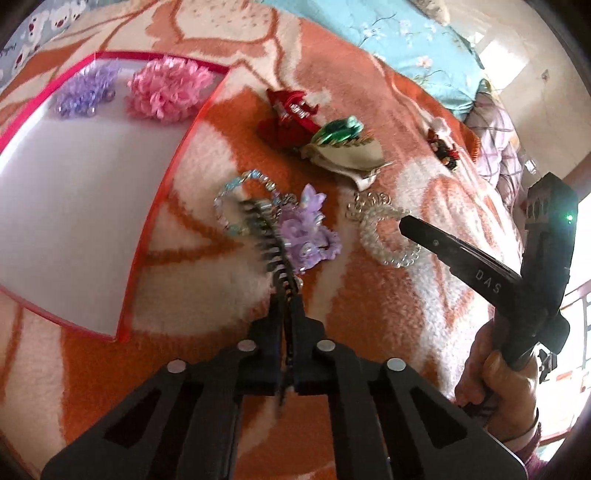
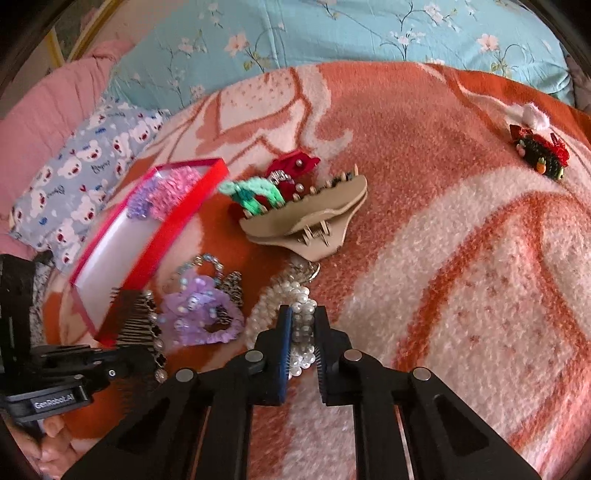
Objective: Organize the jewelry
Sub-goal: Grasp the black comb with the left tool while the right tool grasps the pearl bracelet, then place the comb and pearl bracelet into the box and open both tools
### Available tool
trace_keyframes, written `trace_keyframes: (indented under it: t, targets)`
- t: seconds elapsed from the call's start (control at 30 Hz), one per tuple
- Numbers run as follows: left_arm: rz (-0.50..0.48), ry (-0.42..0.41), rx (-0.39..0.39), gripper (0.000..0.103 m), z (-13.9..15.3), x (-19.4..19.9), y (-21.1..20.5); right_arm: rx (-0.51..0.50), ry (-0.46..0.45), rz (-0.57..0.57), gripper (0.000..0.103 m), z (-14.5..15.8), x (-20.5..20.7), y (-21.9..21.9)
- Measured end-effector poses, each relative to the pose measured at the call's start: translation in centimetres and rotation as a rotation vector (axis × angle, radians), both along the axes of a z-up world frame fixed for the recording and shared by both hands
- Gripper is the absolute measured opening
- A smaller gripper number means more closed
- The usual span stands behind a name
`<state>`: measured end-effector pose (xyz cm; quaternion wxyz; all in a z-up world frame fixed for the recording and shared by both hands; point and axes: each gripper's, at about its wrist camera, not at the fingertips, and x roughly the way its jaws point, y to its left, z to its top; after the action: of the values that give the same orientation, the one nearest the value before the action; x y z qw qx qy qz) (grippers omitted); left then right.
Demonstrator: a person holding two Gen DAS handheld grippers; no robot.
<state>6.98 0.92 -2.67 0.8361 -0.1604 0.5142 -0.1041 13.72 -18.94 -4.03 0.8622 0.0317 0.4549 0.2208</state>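
Observation:
My left gripper (image 1: 286, 291) is shut on a black hair comb (image 1: 264, 236), held over the blanket beside the red-rimmed box (image 1: 162, 192); the comb also shows in the right wrist view (image 2: 135, 317). The box holds a purple scrunchie (image 1: 86, 90) and a pink scrunchie (image 1: 168, 92). My right gripper (image 2: 303, 314) has its jaws partly closed around a pearl bracelet (image 2: 295, 295), which also shows in the left wrist view (image 1: 384, 236). A lilac scrunchie (image 1: 308, 232), a blue bead bracelet (image 1: 236, 199), a beige claw clip (image 2: 306, 218), a green scrunchie (image 2: 255, 194) and a red bow clip (image 2: 291, 170) lie on the blanket.
A small red and green clip (image 2: 541, 153) lies alone at the far right of the orange blanket (image 2: 461, 258). A bear-print pillow (image 2: 85, 177) and blue floral bedding (image 2: 332, 33) lie beyond.

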Motion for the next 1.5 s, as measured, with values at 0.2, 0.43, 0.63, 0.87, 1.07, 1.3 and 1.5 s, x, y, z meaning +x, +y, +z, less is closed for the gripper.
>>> trace_keyframes:
  t: [0.2, 0.43, 0.63, 0.87, 1.07, 1.3, 1.5]
  targets:
    - [0.004, -0.046, 0.0, 0.001, 1.7, -0.6, 0.4, 0.043, -0.044, 0.008, 0.01, 2.6, -0.7, -0.1]
    - [0.043, -0.089, -0.018, 0.001, 3.4, -1.4, 2.2, 0.082, -0.071, 0.027, 0.01, 4.5, -1.1, 0.6]
    - [0.095, -0.12, -0.023, 0.001, 4.6, -1.7, 4.6, 0.098, -0.081, 0.059, 0.01, 5.3, -1.3, 2.1]
    - [0.166, -0.144, -0.015, 0.001, 5.3, -1.5, 8.6, 0.117, -0.089, 0.124, 0.01, 6.2, -0.8, 5.4]
    - [0.239, -0.147, 0.004, 0.001, 5.2, -0.9, 12.7, 0.148, -0.087, 0.186, 0.01, 6.5, 0.2, 9.7]
    - [0.301, -0.141, 0.021, 0.001, 4.7, 1.0, 16.9, 0.19, -0.058, 0.255, 0.01, 6.1, 1.6, 15.3]
    - [0.323, -0.125, 0.021, 0.001, 3.9, 3.9, 19.5, 0.203, -0.024, 0.298, 0.01, 4.6, 3.3, 20.1]
